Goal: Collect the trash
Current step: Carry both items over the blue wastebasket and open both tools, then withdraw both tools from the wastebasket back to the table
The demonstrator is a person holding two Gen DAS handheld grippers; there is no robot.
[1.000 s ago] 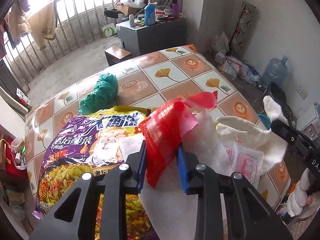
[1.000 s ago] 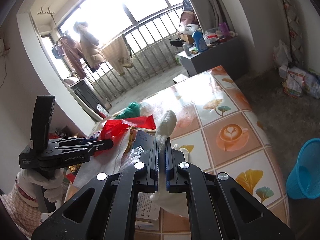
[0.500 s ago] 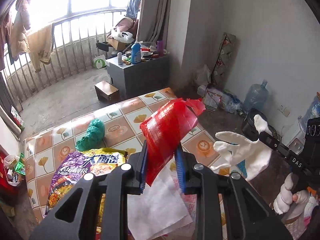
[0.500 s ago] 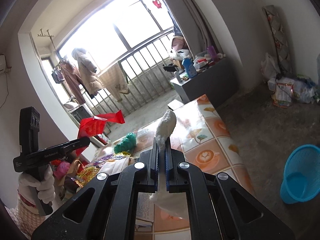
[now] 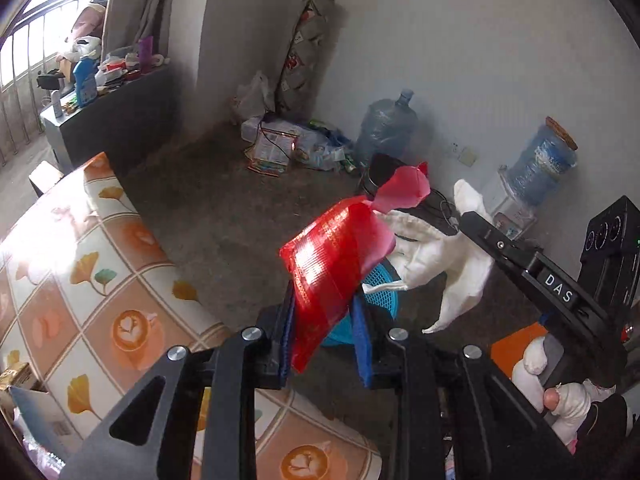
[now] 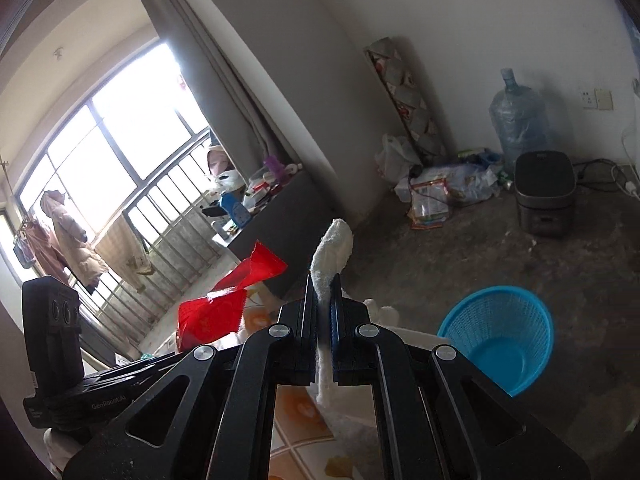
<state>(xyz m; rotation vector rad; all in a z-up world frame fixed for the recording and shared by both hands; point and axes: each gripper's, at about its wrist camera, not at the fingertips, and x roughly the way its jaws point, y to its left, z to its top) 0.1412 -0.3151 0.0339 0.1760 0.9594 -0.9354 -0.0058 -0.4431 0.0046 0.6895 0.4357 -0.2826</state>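
My left gripper [image 5: 325,344] is shut on a red plastic wrapper [image 5: 332,264], held in the air past the table's edge. Behind the wrapper shows part of a blue mesh waste basket [image 5: 380,288] on the floor. My right gripper [image 6: 324,312] is shut on a white cotton glove [image 6: 334,252] that hangs from its pads. In the left wrist view the same glove [image 5: 436,256] dangles from the right gripper [image 5: 470,218] over the basket. In the right wrist view the basket [image 6: 500,328] stands on the floor to the lower right, and the red wrapper [image 6: 224,304] shows at the left.
A table with a tiled-pattern cloth [image 5: 88,280] lies to the left. On the concrete floor by the wall are a black appliance [image 6: 546,196], water jugs [image 5: 386,128], and a heap of bags and papers [image 5: 280,144]. A cluttered grey cabinet [image 5: 112,108] stands near the window.
Both grippers swung away from the table towards the floor and wall side, carrying the wrapper and the glove. The basket now lies under and ahead of them.
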